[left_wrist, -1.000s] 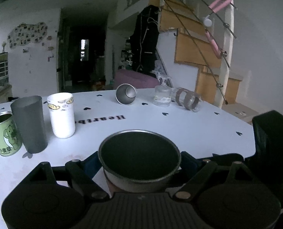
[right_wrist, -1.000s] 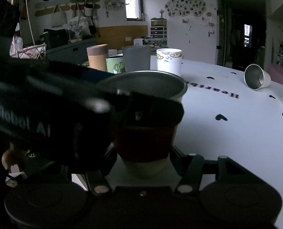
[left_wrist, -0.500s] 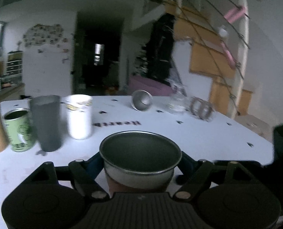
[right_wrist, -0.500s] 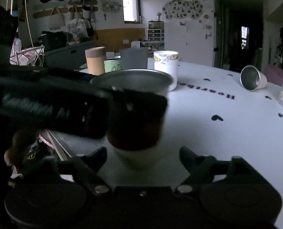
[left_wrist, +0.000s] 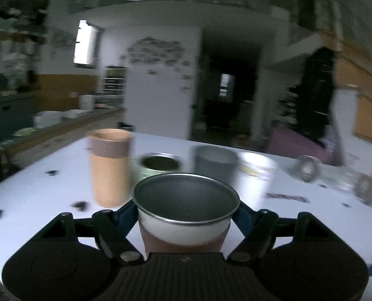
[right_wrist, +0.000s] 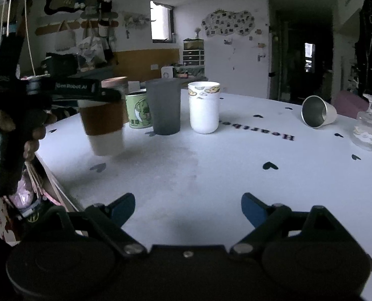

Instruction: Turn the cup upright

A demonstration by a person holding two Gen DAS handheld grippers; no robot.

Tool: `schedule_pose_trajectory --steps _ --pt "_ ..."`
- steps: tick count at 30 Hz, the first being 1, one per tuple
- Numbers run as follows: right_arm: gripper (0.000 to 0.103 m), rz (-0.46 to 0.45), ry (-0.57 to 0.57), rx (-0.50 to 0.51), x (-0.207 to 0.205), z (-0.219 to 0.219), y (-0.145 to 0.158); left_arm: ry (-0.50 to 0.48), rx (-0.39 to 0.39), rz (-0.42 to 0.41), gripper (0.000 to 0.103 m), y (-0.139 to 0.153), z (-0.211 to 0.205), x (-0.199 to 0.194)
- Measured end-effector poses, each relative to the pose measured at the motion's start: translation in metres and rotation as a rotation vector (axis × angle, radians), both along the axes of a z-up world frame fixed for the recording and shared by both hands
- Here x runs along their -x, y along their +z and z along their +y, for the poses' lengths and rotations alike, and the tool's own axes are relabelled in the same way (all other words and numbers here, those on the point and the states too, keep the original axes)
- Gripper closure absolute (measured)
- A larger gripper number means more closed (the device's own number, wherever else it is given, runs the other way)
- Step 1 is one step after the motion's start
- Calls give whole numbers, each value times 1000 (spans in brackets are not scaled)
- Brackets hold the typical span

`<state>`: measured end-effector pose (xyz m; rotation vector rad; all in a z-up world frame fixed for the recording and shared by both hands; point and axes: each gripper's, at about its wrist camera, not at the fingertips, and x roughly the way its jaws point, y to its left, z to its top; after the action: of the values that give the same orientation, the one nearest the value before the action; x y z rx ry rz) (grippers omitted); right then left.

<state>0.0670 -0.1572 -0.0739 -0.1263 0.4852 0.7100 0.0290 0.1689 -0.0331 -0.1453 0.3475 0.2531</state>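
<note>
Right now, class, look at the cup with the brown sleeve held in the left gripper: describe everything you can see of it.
The cup with the brown sleeve is upright, mouth up, with a thin metal rim and a dark inside that looks empty. Its wall is white, wrapped in a brown band around the middle. The left gripper is shut on it, a finger on each side. From the right wrist view it looks slightly tilted and blurred, low over the white table near the edge; whether its base touches is unclear.
</note>
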Motion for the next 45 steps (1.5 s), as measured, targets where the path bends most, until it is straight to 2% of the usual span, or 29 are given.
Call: schedule_pose_trajectory --steps 7,14,18,20,21,26,33,45 --pt "11 8 -7 -5 -2 0 -1 184 -15 -28 24 2 54 -13" --pt "11 9 -19 -6 -3 -1 0 272 -31 10 24 -5 77 -18" --pt "11 6 -21 -16 -5 -2 2 277 -29 0 20 -5 74 -13" --pt "11 4 -23 -22 -6 -2 5 276 -23 14 7 -4 72 -13" --pt "11 3 -22 -29 -7 -3 6 281 -16 16 7 -2 71 -11" --pt "7 -35 -21 -59 -9 -5 20 278 8 38 5 4 58 2" --pt "4 -66 -17 -132 -19 -2 46 248 -11 79 2 20 22 29" --pt "0 -95 -25 -132 -30 18 62 238 -33 141 0 26 -14 60"
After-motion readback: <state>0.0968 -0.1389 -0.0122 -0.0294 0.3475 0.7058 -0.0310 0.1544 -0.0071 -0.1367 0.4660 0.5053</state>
